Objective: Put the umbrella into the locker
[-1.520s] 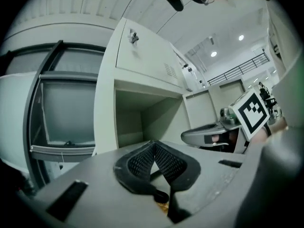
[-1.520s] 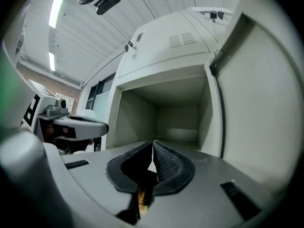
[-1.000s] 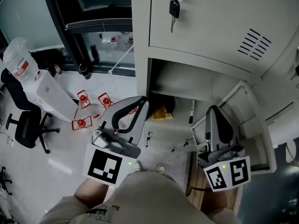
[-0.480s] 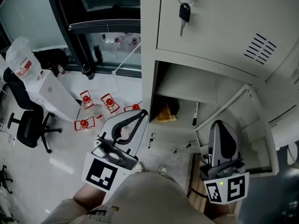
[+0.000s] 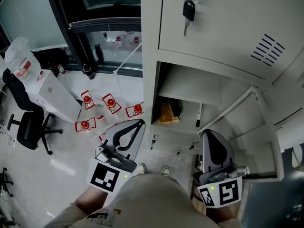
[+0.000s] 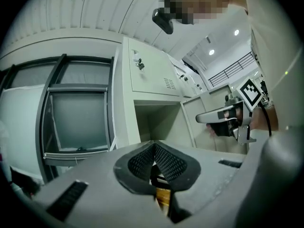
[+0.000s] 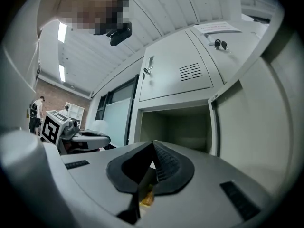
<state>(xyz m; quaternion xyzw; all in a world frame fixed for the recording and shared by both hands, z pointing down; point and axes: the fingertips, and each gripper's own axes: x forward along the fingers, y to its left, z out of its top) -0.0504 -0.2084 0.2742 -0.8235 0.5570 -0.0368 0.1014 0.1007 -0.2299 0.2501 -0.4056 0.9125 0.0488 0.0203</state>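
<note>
The grey locker's lower compartment (image 5: 186,87) stands open, its door (image 5: 247,127) swung out to the right. On its floor lie a yellow packet (image 5: 166,113), a dark bundle (image 5: 176,108) behind it that may be the umbrella, and a thin black-and-white stick (image 5: 198,116). My left gripper (image 5: 138,123) hangs shut and empty in front of the locker's left edge. My right gripper (image 5: 205,135) is shut and empty too, just before the open door. In the left gripper view the pads (image 6: 164,161) meet with the compartment (image 6: 156,123) beyond.
A key (image 5: 188,10) hangs from the shut upper door. Red lantern-like items (image 5: 110,102) sit on the floor at the left, near a white box (image 5: 52,95), a water bottle (image 5: 19,57) and a black office chair (image 5: 26,123). My shoes (image 5: 152,170) stand close to the locker.
Both grippers have drawn back from the locker toward my body. The right one also shifted left, away from the door.
</note>
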